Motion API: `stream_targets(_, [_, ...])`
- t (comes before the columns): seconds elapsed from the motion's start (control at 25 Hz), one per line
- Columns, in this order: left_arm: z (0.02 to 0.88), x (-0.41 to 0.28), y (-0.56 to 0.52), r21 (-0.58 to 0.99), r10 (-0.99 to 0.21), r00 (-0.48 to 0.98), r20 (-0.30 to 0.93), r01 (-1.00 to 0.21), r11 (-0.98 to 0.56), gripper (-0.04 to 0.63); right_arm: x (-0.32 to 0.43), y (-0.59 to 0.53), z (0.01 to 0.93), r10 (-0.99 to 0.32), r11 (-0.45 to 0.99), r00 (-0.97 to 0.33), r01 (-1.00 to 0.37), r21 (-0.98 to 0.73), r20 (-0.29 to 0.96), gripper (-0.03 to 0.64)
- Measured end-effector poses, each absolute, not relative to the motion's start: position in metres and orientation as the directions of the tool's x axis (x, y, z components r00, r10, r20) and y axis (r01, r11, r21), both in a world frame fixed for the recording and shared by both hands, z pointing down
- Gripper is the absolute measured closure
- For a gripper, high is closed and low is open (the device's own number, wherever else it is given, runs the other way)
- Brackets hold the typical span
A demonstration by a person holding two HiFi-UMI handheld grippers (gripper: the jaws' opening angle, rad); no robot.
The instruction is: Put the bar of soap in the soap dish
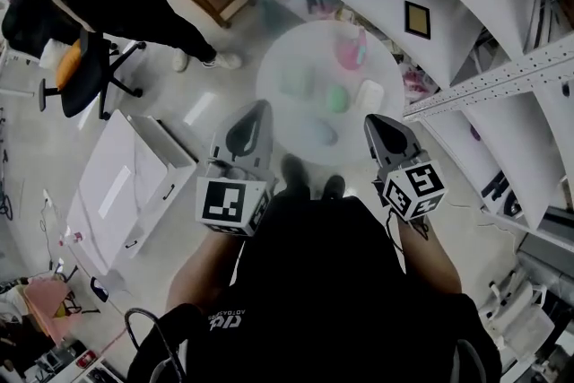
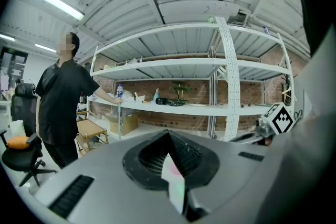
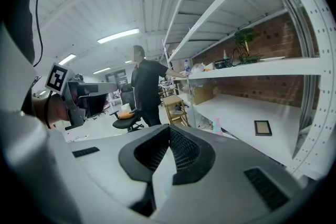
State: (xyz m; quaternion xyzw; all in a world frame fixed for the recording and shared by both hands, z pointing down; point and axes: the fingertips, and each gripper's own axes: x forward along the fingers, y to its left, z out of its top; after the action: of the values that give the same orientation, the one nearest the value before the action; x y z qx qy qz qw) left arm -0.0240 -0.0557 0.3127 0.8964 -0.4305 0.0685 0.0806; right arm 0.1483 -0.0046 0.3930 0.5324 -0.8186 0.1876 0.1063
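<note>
While my left claw (image 1: 258, 112) and right claw (image 1: 375, 123) are both clenched on nothing, the task is judged unstarted: the green lump I take for the bar of soap (image 1: 336, 98) lies on the round table (image 1: 287, 49) ahead, between them, and the soap dish is too blurred to identify.

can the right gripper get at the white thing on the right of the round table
Probably yes. The right gripper hangs just short of the white item, with nothing in between on the table. Its jaws are shut, so they would need opening first.
</note>
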Motion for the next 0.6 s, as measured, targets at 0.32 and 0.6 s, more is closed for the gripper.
stream_targets(0.32, [0.332,-0.043,-0.102,0.128,-0.716,0.677,0.170,-0.736,-0.665,0.595,0.122,-0.046,0.422,-0.815,0.335,-0.361,-0.932,-0.141,0.454,0.603])
stream_targets(0.6, [0.352,-0.041,-0.125,0.158,-0.723,0.655,0.222,-0.756,-0.636,0.595,0.128,-0.064,0.462,-0.776,0.333,-0.367,-0.929,-0.162,0.512,0.603])
